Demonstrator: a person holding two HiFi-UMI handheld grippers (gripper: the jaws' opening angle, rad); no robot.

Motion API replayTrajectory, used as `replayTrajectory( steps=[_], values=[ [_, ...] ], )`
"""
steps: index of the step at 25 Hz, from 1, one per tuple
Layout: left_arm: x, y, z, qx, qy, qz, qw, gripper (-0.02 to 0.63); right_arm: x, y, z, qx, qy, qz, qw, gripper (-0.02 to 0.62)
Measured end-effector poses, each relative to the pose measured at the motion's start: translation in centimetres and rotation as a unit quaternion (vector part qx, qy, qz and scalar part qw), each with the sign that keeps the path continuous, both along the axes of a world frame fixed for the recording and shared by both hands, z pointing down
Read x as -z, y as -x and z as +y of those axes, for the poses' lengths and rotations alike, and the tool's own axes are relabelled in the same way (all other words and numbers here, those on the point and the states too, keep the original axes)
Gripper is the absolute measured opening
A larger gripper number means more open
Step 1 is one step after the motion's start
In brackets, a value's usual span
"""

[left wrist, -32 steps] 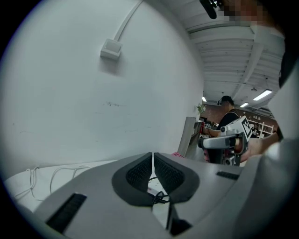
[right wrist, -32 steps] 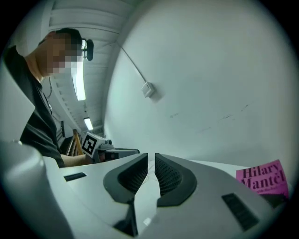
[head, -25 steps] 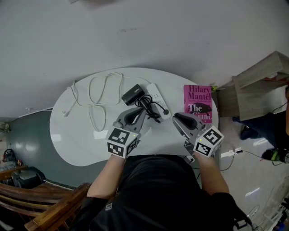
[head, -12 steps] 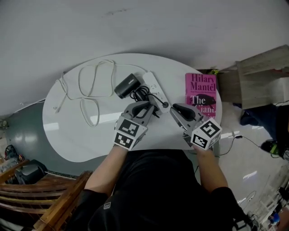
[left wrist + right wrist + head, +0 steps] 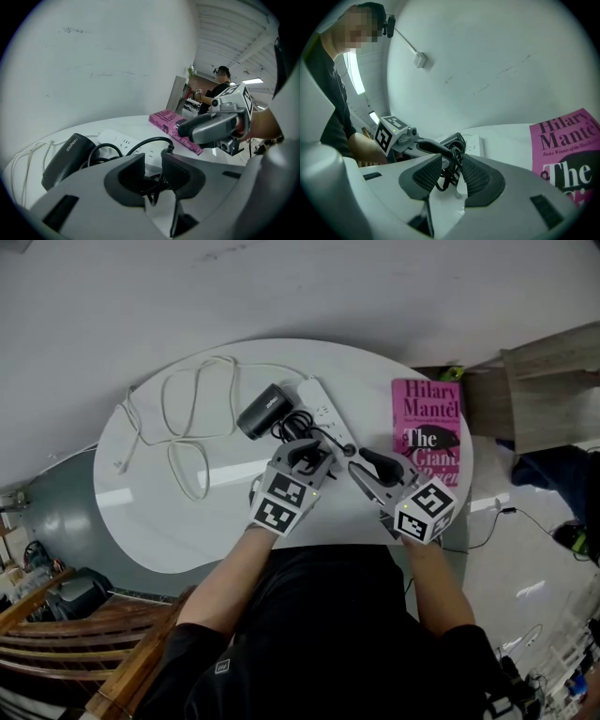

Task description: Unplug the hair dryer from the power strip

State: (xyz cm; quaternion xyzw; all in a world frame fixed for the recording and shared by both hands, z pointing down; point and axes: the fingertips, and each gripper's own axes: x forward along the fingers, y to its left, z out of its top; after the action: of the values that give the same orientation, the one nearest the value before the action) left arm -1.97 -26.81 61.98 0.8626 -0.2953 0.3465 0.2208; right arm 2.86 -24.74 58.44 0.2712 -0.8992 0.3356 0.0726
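Observation:
A black hair dryer [image 5: 265, 412] lies on the white table [image 5: 169, 521] beside a white power strip [image 5: 323, 418]. Its black cord [image 5: 298, 432] is bundled between them and runs to a plug [image 5: 349, 451] at the strip's near end. My left gripper [image 5: 307, 456] sits over the cord bundle, open, and cord loops [image 5: 154, 180] show in the narrow gap between its jaws. My right gripper [image 5: 358, 461] is open and points at the plug from the right. Through its jaws I see the cord [image 5: 451, 171], the strip [image 5: 474, 143] and the left gripper [image 5: 401, 138].
A magenta book [image 5: 427, 432] lies at the table's right end, close to my right gripper. A white cable [image 5: 187, 413] snakes in loops over the left half. A wooden shelf [image 5: 553, 381] stands right of the table, a wooden bench [image 5: 56, 652] at lower left.
Both grippers have moved forward and toward each other, from the table's near edge up to the cord bundle and the plug. The dryer and strip stay put.

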Motion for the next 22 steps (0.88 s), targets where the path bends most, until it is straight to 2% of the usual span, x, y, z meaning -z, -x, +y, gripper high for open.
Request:
replayTrajectory(
  steps=[2, 6, 10, 17, 22],
  values=[
    [-0.4, -0.4, 0.0, -0.01, 0.002, -0.004, 0.9999, 0.123, -0.7, 0.1, 0.1, 0.0, -0.001, 0.018, 1.0, 0.118],
    [-0.8, -1.0, -0.1, -0.029, -0.009, -0.016, 0.9994, 0.123, -1.8, 1.1, 0.3, 0.023, -0.039, 0.09, 0.995, 0.12],
    [-1.3, -1.4, -0.4, -0.05, -0.021, -0.034, 0.998, 0.126, -2.2, 1.8, 0.1, 0.019, -0.039, 0.088, 0.995, 0.118],
    [-2.0, -1.7, -0.8, -0.062, -0.006, -0.028, 0.9977, 0.121, -4.0, 1.3, -0.6, -0.01, -0.014, 0.122, 0.992, 0.106],
    [-2.2, -1.7, -0.9, -0.067, -0.004, -0.036, 0.9971, 0.109, -4.4, 1.6, -1.1, 0.007, -0.047, 0.161, 0.986, 0.099]
  ],
)
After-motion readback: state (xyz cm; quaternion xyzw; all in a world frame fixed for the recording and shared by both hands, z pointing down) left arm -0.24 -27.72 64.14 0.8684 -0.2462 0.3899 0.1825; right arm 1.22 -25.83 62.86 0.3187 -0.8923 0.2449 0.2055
